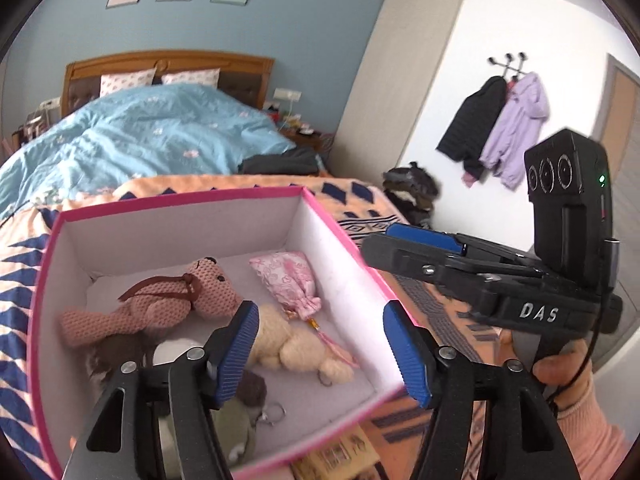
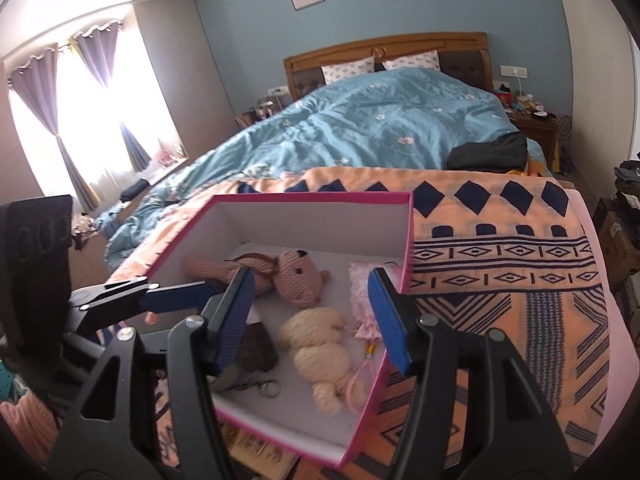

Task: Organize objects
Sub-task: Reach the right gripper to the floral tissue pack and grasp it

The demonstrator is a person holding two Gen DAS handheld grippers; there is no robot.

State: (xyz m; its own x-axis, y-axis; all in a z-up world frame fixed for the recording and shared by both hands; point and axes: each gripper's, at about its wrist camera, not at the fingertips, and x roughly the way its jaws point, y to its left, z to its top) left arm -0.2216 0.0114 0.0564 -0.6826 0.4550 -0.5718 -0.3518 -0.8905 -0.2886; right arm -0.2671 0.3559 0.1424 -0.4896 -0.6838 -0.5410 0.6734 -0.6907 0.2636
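Note:
A pink-edged white box [image 1: 332, 236] [image 2: 312, 199] stands on the patterned blanket at the foot of the bed. Inside lie a pink knitted bear [image 1: 160, 304] [image 2: 296, 280], a cream plush toy [image 1: 296, 344] [image 2: 320, 352], a pink floral pouch [image 1: 288, 280] [image 2: 360, 300], a dark brown plush [image 2: 260, 348] and a key ring [image 2: 268, 388]. My left gripper [image 1: 326, 354] is open and empty, just above the box's near part. My right gripper [image 2: 312, 316] is open and empty over the box; it also shows at the right of the left wrist view [image 1: 420, 248].
The orange and navy patterned blanket [image 2: 500, 272] spreads right of the box. A blue duvet [image 2: 380, 128] covers the bed behind. A book or booklet [image 2: 256, 452] lies under the box's near edge. Coats [image 1: 500, 128] hang on the right wall, and a clothes pile [image 1: 412, 192] sits below.

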